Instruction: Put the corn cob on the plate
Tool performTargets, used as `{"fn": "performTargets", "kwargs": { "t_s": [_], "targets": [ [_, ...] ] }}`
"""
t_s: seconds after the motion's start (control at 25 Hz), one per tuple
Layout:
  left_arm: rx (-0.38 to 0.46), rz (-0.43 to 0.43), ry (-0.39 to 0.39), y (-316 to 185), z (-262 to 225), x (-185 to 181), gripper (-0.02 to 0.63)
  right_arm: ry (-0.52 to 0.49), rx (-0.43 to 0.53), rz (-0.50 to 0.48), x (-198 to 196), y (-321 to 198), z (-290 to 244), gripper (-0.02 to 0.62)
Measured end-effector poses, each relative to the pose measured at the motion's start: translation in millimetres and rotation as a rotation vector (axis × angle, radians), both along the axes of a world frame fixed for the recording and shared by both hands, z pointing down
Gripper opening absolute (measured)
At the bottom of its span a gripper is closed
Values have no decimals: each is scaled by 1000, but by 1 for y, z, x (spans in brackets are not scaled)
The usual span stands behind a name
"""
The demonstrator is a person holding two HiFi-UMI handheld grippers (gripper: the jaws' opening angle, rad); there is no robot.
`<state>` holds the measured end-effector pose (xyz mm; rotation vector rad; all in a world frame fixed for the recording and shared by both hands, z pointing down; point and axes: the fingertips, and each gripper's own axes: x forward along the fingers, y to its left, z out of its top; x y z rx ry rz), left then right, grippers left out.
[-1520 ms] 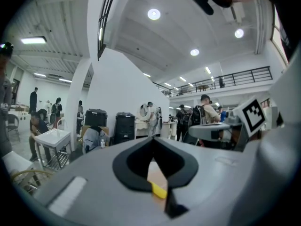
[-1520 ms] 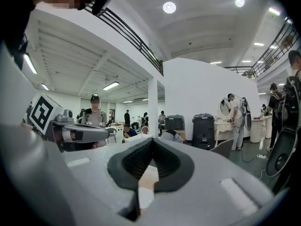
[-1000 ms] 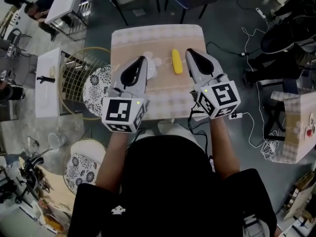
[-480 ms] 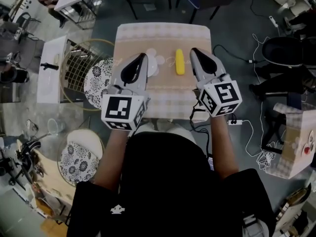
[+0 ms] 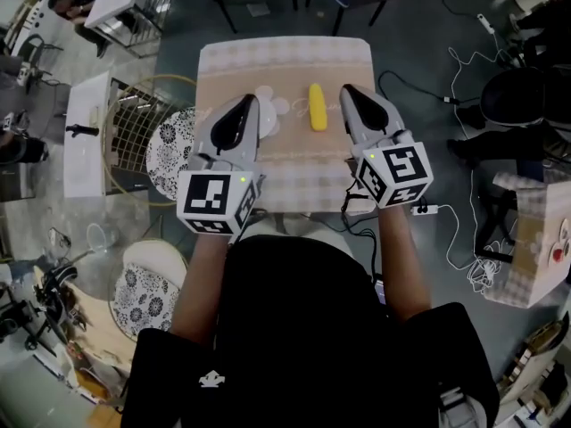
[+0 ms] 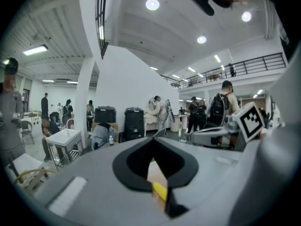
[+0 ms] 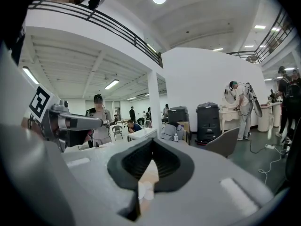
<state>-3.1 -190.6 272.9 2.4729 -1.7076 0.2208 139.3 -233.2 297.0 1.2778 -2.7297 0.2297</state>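
The yellow corn cob point(image 5: 317, 107) lies on the small tan table point(image 5: 285, 61), pointing away from me. Left of it sits the white plate point(image 5: 269, 119), partly covered by my left gripper point(image 5: 252, 102). That gripper hovers over the plate's near left side, shut and empty. My right gripper point(image 5: 346, 90) is shut and empty just right of the cob, not touching it. Through the left gripper's point(image 6: 153, 139) slit a bit of the corn cob point(image 6: 160, 190) shows. In the slit of the right gripper point(image 7: 153, 140) the plate point(image 7: 145, 191) shows.
A round wire-frame chair point(image 5: 134, 136) with a patterned cushion point(image 5: 174, 150) stands left of the table, a second patterned stool point(image 5: 143, 294) nearer me. Chairs stand at the table's far side. Cables point(image 5: 455, 230) and a cardboard box point(image 5: 535, 239) lie on the right floor.
The head view has shifted slightly. Both grippers stay shut in nearly the same places over the table; the corn cob and plate have not moved.
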Motion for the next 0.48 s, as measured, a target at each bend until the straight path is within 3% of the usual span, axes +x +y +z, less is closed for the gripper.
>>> {"fn": "performTargets", "kwargs": {
  "t_s": [0.48],
  "targets": [
    [-45,75,31,-28,20,-26,9,52,-54,139,-4,-22,31,3]
  ]
}}
